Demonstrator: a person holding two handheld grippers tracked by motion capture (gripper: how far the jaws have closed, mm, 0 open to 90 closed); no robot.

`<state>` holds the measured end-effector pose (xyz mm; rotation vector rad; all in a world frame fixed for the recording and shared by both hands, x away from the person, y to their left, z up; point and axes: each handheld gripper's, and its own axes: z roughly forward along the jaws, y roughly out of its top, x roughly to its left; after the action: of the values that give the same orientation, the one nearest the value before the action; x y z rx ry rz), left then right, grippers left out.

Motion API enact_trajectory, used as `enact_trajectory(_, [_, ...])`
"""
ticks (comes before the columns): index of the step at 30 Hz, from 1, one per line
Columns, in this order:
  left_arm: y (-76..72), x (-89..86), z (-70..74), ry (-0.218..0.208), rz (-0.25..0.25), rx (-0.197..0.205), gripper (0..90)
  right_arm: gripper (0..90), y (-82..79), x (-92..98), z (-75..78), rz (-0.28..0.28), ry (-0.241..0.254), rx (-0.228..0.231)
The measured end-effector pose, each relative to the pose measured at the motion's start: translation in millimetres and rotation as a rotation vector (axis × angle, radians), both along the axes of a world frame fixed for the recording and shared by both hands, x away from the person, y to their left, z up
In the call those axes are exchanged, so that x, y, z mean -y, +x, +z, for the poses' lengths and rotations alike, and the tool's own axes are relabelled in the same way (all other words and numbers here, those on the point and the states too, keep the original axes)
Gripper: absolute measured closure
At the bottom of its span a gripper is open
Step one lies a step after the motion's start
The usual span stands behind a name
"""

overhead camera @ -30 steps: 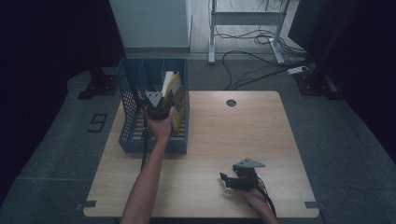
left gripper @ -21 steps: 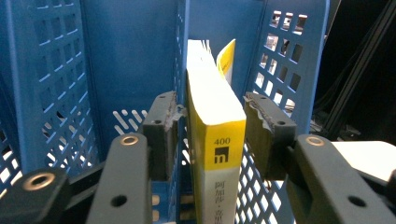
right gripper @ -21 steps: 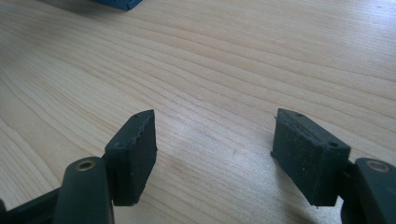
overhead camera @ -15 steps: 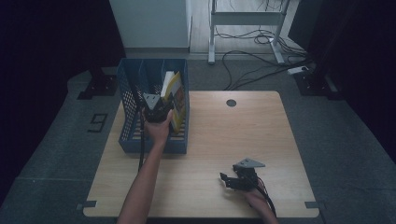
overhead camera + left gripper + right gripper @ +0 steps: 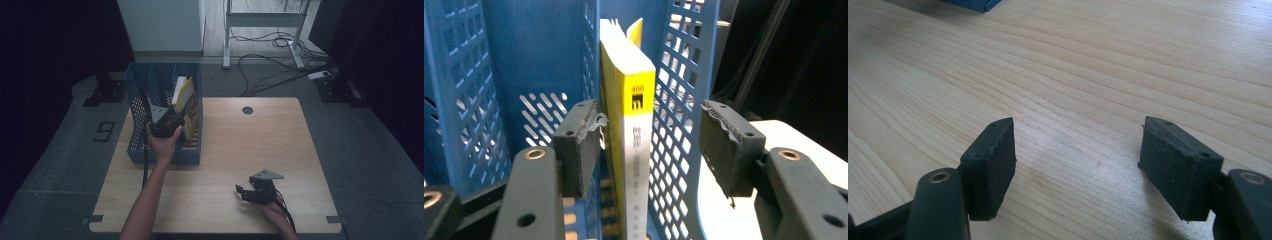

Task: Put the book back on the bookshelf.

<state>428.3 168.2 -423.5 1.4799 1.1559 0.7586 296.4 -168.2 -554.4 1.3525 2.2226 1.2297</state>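
Book stands in the blue file rack

My left gripper point(image 5: 649, 150) has just been opening, pads off the yellow book point(image 5: 634, 150); my right gripper point(image 5: 1078, 160) waits wide over the table point(image 5: 1098, 65).

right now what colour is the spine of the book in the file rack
Yellow at the top, white below, on the book; clearest in the left gripper view.

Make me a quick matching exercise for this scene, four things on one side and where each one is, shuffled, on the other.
Things:
1. yellow book
2. left gripper
3. right gripper
4. blue file rack

Places:
A. low over bare wood
B. on the table's left side
C. upright in the rack's right slot
D. jaws either side of the book and the rack wall

Pairs: 1-C, 2-D, 3-A, 4-B
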Motion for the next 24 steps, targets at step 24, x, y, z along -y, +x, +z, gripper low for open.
enact_trajectory(24, [-46.2, -12.8, -23.4, -0.023, -0.148, -0.087, 41.8, 29.8, 0.2, -0.4, -0.1, -0.003, -0.004, 0.003])
